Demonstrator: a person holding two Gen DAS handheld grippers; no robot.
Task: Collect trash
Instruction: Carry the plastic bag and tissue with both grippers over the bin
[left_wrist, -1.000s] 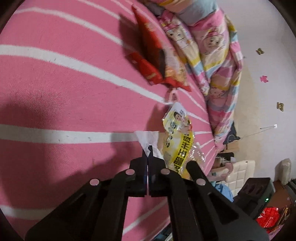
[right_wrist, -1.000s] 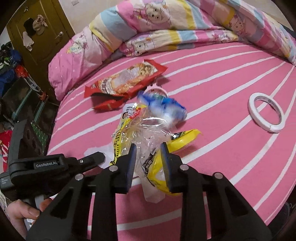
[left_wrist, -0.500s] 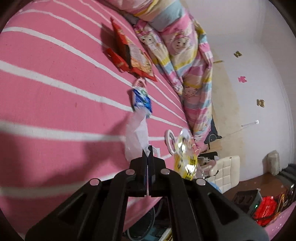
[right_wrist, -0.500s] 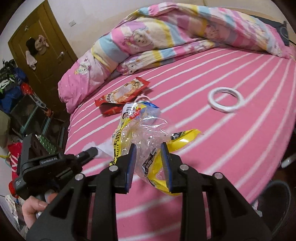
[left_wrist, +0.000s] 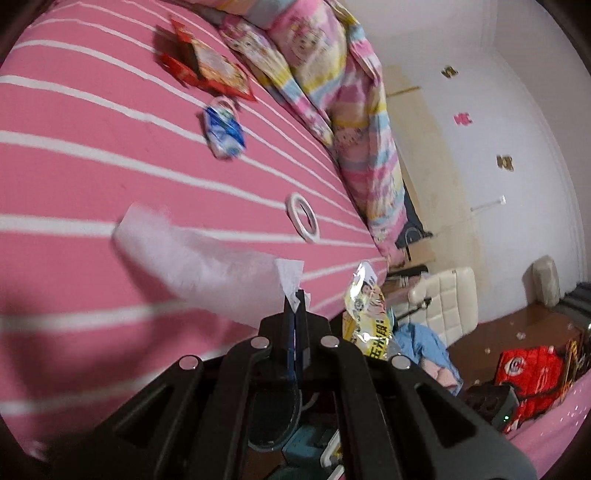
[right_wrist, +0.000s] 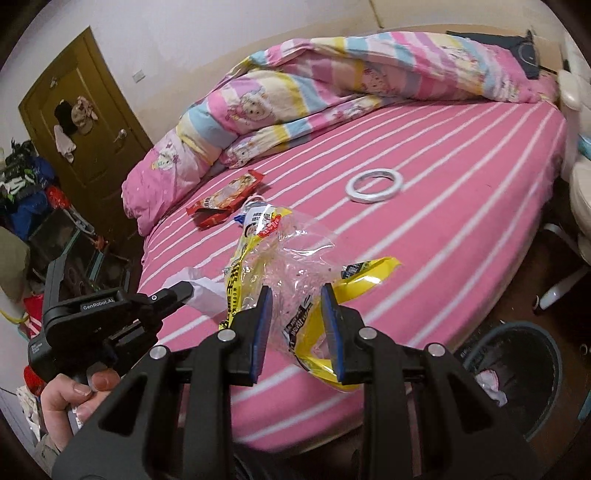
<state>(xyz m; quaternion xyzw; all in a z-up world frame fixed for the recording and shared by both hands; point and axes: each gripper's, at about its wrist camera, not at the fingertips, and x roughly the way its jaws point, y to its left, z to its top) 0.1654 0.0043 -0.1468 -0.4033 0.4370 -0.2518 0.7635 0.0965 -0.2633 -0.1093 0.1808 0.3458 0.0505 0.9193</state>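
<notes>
Now the left gripper (left_wrist: 295, 295) pinches a white tissue (left_wrist: 199, 266), its jaws pressed together on one corner, and the sheet hangs above the pink bed (left_wrist: 74, 177). Meanwhile the right gripper (right_wrist: 297, 295) clamps a yellow-and-clear wrapper (right_wrist: 291, 258), lifted over the bed's near edge. Behind on the sheet lie a red packet (right_wrist: 225, 199), a blue packet (left_wrist: 223, 129) and a tape ring (right_wrist: 373, 184). A dark bin (right_wrist: 517, 365) stands on the floor beside the bed.

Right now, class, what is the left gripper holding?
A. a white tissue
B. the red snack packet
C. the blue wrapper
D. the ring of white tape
A: the left gripper has its jaws shut on a white tissue, lifted clear of the pink bed.
</notes>
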